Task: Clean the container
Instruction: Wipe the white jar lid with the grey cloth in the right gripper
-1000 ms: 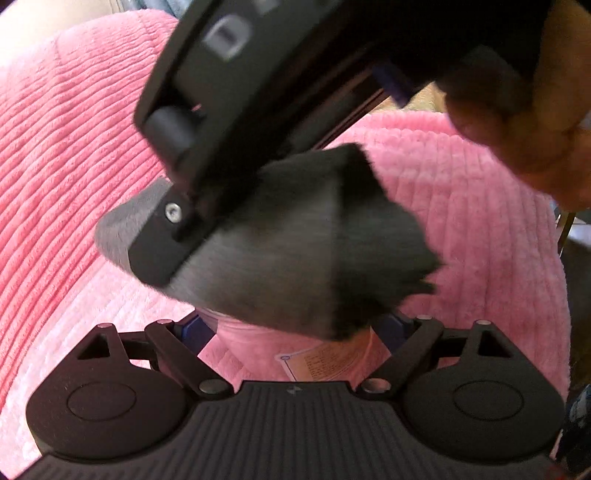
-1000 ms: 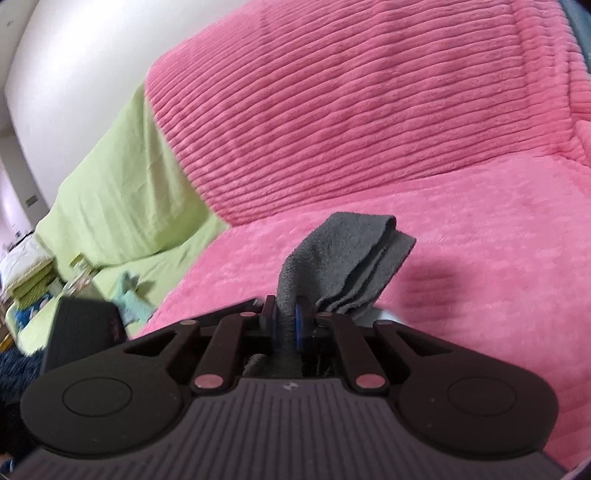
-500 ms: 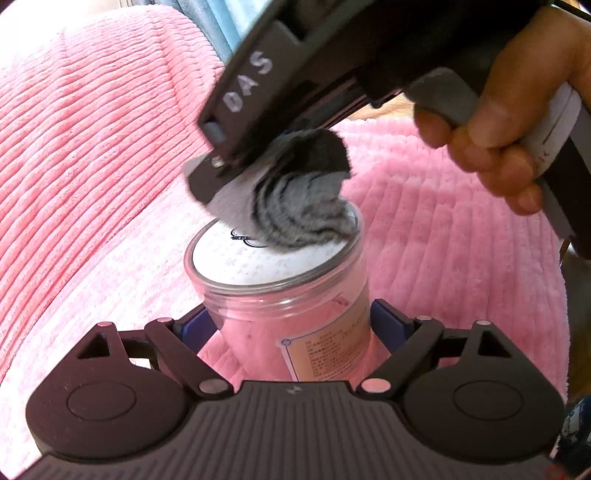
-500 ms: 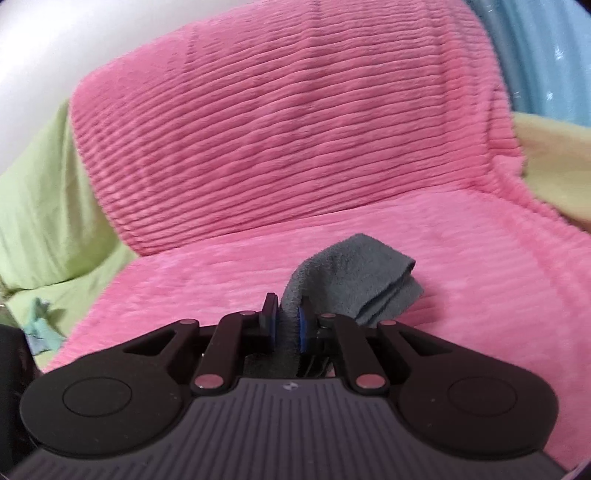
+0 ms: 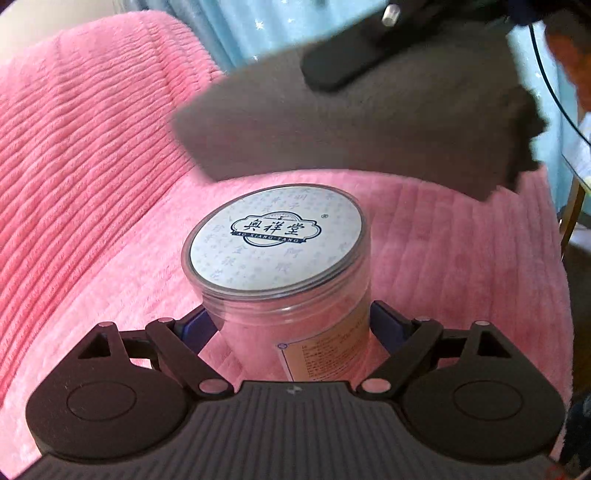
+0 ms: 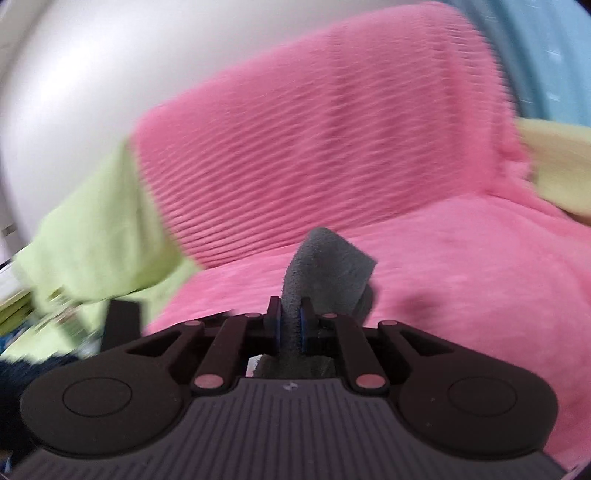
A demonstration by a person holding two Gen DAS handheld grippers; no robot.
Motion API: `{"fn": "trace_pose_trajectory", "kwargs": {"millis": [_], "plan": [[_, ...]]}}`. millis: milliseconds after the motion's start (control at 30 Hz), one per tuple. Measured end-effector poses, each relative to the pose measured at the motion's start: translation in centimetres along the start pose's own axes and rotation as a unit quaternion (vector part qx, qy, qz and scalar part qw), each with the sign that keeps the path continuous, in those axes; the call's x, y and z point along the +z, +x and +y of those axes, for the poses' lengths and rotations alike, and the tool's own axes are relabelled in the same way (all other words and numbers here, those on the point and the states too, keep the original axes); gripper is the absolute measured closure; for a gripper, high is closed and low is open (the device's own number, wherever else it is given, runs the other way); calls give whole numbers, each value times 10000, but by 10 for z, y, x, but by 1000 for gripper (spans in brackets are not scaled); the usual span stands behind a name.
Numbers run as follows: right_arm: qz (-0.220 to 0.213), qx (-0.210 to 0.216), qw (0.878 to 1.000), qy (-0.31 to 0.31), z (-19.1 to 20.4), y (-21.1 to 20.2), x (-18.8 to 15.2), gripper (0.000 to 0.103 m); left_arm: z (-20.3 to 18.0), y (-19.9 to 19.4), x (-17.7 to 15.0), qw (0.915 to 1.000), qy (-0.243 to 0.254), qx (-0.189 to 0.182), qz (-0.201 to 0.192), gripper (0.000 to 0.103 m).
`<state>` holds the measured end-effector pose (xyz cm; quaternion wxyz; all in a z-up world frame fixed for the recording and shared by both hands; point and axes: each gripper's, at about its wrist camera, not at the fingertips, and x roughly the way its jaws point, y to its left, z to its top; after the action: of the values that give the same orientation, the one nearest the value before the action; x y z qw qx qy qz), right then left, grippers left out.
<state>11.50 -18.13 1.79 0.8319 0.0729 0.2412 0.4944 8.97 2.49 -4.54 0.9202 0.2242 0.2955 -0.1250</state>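
A clear plastic jar (image 5: pixel 295 295) with a white printed lid (image 5: pixel 275 236) stands upright between the blue-padded fingers of my left gripper (image 5: pixel 291 325), which is shut on its sides. Above and behind the jar hangs a folded grey cloth (image 5: pixel 369 122), clear of the lid, with the black body of the other gripper on top of it. In the right wrist view my right gripper (image 6: pixel 291 325) is shut on that grey cloth (image 6: pixel 325 269), which sticks up past the fingertips. The jar is out of sight in the right wrist view.
A pink ribbed blanket (image 5: pixel 85 166) covers the sofa seat and backrest under and behind the jar. A green cover (image 6: pixel 99 229) lies on the sofa's left part. A blue curtain (image 5: pixel 266 29) hangs behind. A person's hand (image 5: pixel 569 51) shows at the top right.
The grey cloth was pressed on the jar's lid; it has now lifted up and away, leaving the lid fully exposed. The right gripper swung, blurring its view. The left gripper kept hold of the jar.
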Motion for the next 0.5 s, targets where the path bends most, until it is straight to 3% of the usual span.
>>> {"fn": "trace_pose_trajectory", "kwargs": {"millis": [200, 500], "plan": [[955, 74, 9949, -315, 9, 35, -12, 95, 2, 3, -1, 10000, 63, -28, -4, 15], [967, 454, 9932, -461, 18, 57, -8, 97, -10, -7, -5, 9998, 207, 74, -22, 15]]}}
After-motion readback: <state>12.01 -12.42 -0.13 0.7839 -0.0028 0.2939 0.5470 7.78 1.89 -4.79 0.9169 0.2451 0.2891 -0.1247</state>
